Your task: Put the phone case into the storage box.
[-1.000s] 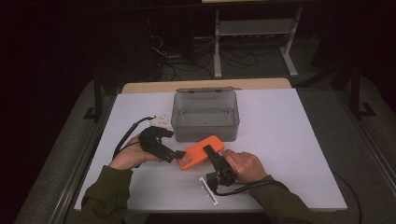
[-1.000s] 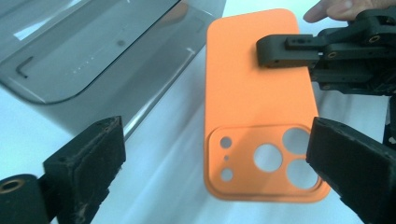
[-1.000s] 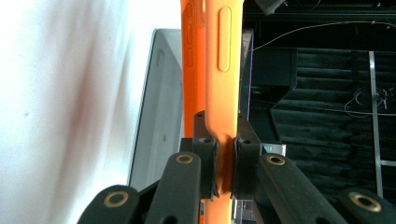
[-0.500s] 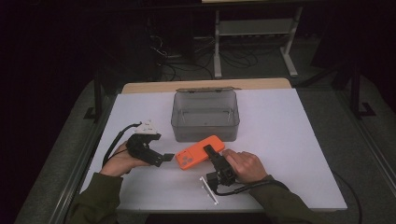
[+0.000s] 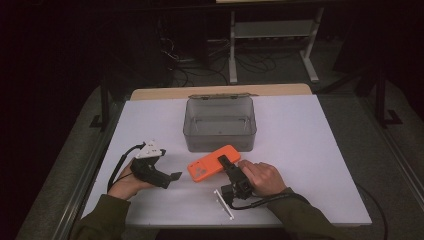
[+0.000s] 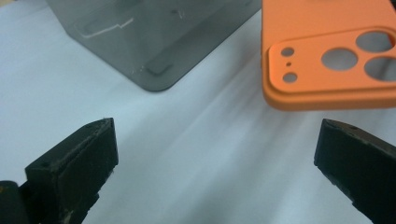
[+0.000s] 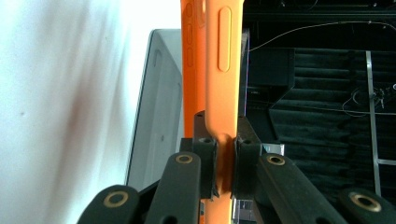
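An orange phone case (image 5: 209, 165) hangs just above the white table in front of the grey box (image 5: 220, 125). My right gripper (image 5: 227, 162) is shut on its right edge; in the right gripper view the pads (image 7: 208, 154) pinch the case (image 7: 224, 56) edge-on. My left gripper (image 5: 170, 176) lies low at the left, a short gap from the case's camera end. Its jaws have just been opening and stand wide apart (image 6: 217, 135) with only bare table between them. The case's camera cut-outs (image 6: 327, 56) lie ahead to the right.
The translucent grey box (image 6: 154, 32) stands open at the table's middle with its lid folded back. The white table (image 5: 310, 150) has free room on both sides. Dark floor, cables and a metal rack lie beyond the far edge.
My left gripper has drawn back to the left, away from the case's end, and sunk toward the table, with its jaws spreading. The right gripper and the case have stayed put.
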`<action>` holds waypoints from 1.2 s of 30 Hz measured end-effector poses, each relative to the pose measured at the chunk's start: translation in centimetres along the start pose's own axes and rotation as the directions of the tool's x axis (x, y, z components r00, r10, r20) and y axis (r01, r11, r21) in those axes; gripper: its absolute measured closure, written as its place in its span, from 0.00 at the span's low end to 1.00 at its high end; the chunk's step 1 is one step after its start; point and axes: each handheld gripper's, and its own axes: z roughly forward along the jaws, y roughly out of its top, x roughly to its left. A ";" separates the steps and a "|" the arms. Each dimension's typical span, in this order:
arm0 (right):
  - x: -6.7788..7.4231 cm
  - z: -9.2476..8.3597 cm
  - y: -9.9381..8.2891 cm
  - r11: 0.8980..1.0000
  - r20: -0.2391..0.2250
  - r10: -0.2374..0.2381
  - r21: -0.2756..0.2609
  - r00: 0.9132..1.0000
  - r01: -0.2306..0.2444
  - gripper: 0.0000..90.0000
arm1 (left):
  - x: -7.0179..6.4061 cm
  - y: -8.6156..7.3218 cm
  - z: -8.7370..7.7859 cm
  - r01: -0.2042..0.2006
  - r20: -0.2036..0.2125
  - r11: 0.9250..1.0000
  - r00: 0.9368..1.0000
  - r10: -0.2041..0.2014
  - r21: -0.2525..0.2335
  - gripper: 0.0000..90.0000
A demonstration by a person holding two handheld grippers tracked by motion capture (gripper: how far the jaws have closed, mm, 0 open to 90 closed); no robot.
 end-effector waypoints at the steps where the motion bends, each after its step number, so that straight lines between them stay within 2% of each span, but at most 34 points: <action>1: 0.0 0.0 0.0 1.000 0.001 0.002 0.001 1.000 -0.002 0.91 | -0.1 -0.3 0.1 0.006 -0.003 1.000 1.000 -0.006 -0.002 0.00; 4: -0.1 0.0 0.0 1.000 0.001 0.005 0.000 1.000 -0.005 0.91 | -0.5 -0.9 0.2 0.008 -0.004 1.000 1.000 -0.008 -0.017 0.00; 8: -0.1 0.0 -0.1 1.000 0.002 0.007 0.002 1.000 -0.007 0.91 | -1.1 -1.6 0.3 0.015 -0.031 0.999 0.999 -0.017 -0.038 0.00; 11: -0.2 -0.1 -0.1 1.000 0.003 0.011 0.003 1.000 -0.011 0.91 | -1.1 -2.1 0.4 0.030 -0.017 0.998 0.999 -0.031 -0.050 0.00; 20: -0.2 0.0 -0.1 1.000 -0.001 0.018 0.002 1.000 -0.018 0.91 | -1.4 -2.4 0.9 -0.005 -0.022 1.000 1.000 0.004 -0.026 0.00; 30: -0.2 0.0 -0.2 0.998 -0.011 0.059 0.004 0.998 -0.059 0.91 | -1.3 -2.4 1.0 0.008 -0.004 1.000 1.000 -0.008 -0.012 0.00; 36: -0.4 0.0 -0.2 0.995 -0.025 0.102 0.006 0.995 -0.101 0.91 | -1.2 -2.3 1.0 0.014 -0.001 1.000 1.000 -0.014 -0.020 0.00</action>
